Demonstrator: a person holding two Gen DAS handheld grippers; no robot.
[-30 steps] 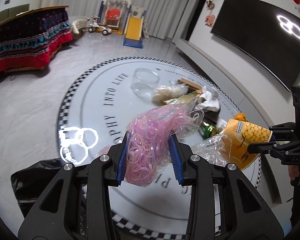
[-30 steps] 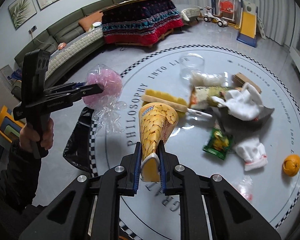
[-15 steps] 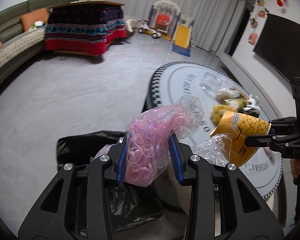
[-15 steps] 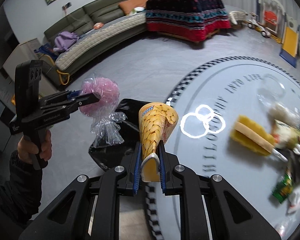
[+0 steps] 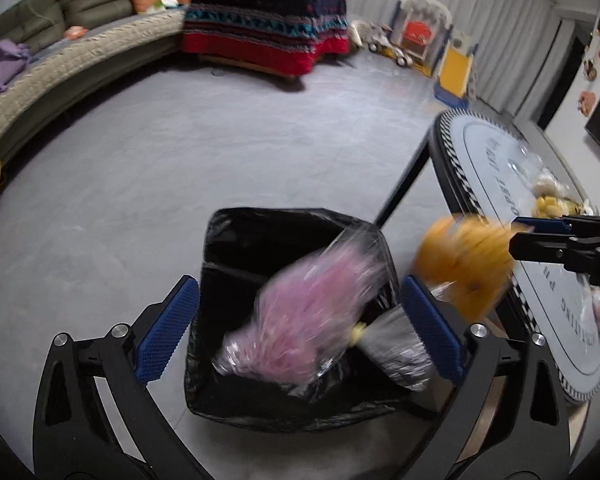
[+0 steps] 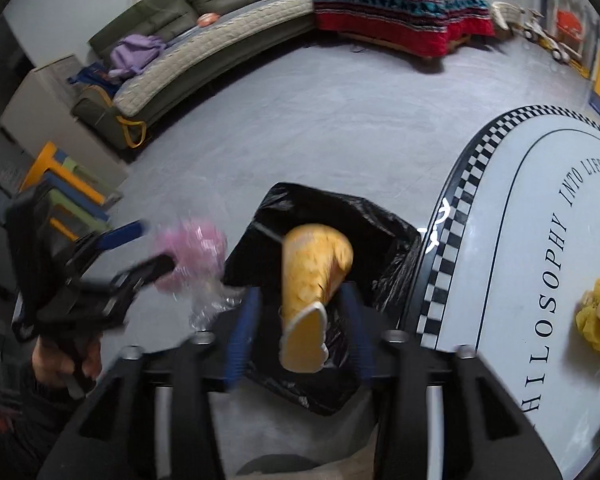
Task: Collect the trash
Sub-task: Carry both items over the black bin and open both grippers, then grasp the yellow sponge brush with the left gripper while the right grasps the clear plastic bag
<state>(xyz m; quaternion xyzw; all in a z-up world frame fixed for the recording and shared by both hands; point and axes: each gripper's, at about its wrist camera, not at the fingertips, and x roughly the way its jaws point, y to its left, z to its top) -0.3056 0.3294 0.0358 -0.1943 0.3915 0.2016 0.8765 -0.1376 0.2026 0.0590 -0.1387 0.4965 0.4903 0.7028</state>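
A black trash bag (image 5: 260, 240) stands open on the grey floor beside the round table. My left gripper (image 5: 298, 320) hangs over it, its jaws opening wide. The pink bag of rubber bands (image 5: 308, 320) is blurred between them, free of both pads, over the bag's mouth. My right gripper (image 6: 300, 332) is also above the black trash bag (image 6: 340, 216), its jaws opening. The yellow snack bag (image 6: 312, 276) stands between its blue pads without being pressed. In the right wrist view the left gripper (image 6: 140, 250) and the pink bag (image 6: 192, 252) show at the left.
The round white table's checkered rim (image 6: 456, 240) lies right of the trash bag, with a yellow item (image 6: 596, 320) and other trash on it. A long sofa (image 5: 60, 76), a red-draped table (image 5: 268, 36) and toys (image 5: 420, 40) stand far back. A hand (image 6: 60, 360) holds the left gripper.
Both grippers swung away from over the table to above the black trash bag and tipped downward. Both jaws opened and let go of the pink bag and the yellow snack bag.
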